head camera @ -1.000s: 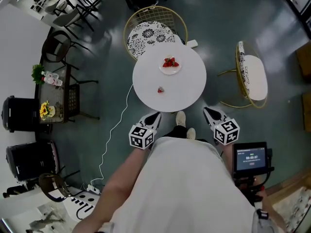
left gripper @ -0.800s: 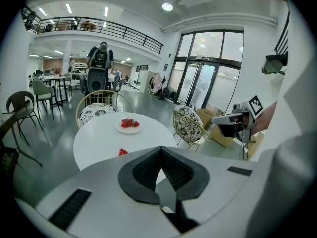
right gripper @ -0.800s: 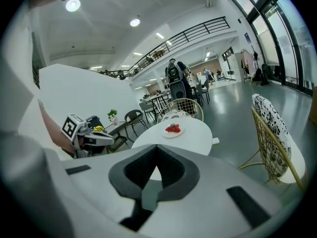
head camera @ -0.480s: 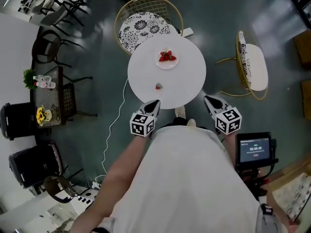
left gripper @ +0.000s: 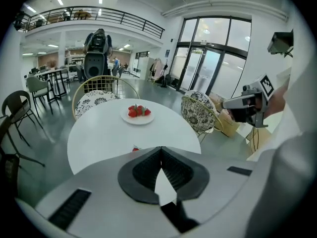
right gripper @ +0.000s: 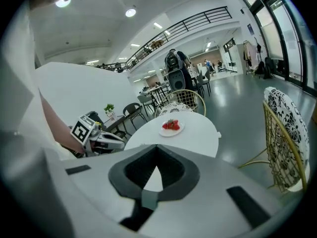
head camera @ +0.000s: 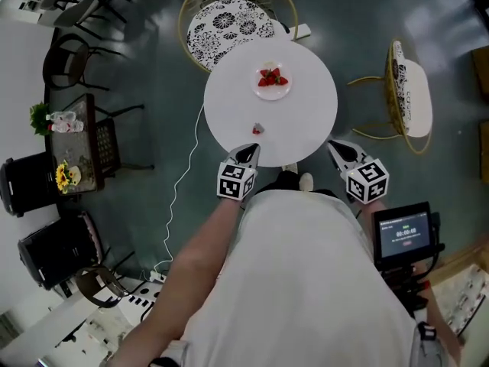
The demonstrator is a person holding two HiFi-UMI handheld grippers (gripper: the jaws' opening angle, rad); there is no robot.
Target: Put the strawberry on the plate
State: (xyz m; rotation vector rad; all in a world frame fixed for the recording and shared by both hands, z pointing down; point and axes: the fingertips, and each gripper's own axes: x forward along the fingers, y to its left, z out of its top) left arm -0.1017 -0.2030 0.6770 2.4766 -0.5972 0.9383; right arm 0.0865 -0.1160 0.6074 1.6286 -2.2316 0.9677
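Note:
A round white table (head camera: 306, 121) carries a white plate (head camera: 272, 89) with several strawberries (head camera: 271, 76) at its far side. One lone strawberry (head camera: 258, 129) lies nearer the front edge. My left gripper (head camera: 248, 154) is shut and empty, its tip at the table's near edge, just short of that berry. In the left gripper view the lone strawberry (left gripper: 135, 148) peeks over the shut left gripper (left gripper: 161, 147), with the plate (left gripper: 137, 118) beyond. My right gripper (head camera: 338, 150) hangs off the table's near right edge, shut and empty (right gripper: 156, 145); its view shows the plate (right gripper: 171, 128).
Two gold wire chairs with patterned cushions stand by the table, one behind (head camera: 229, 21) and one to the right (head camera: 409, 102). A dark side table with flowers (head camera: 69, 147) is at the left. A white cable (head camera: 179, 197) runs over the floor. A small screen (head camera: 403, 235) sits at my right.
Both grippers have come forward toward the table. The left one has reached its near edge, close to the lone strawberry. The table now sits nearer in view.

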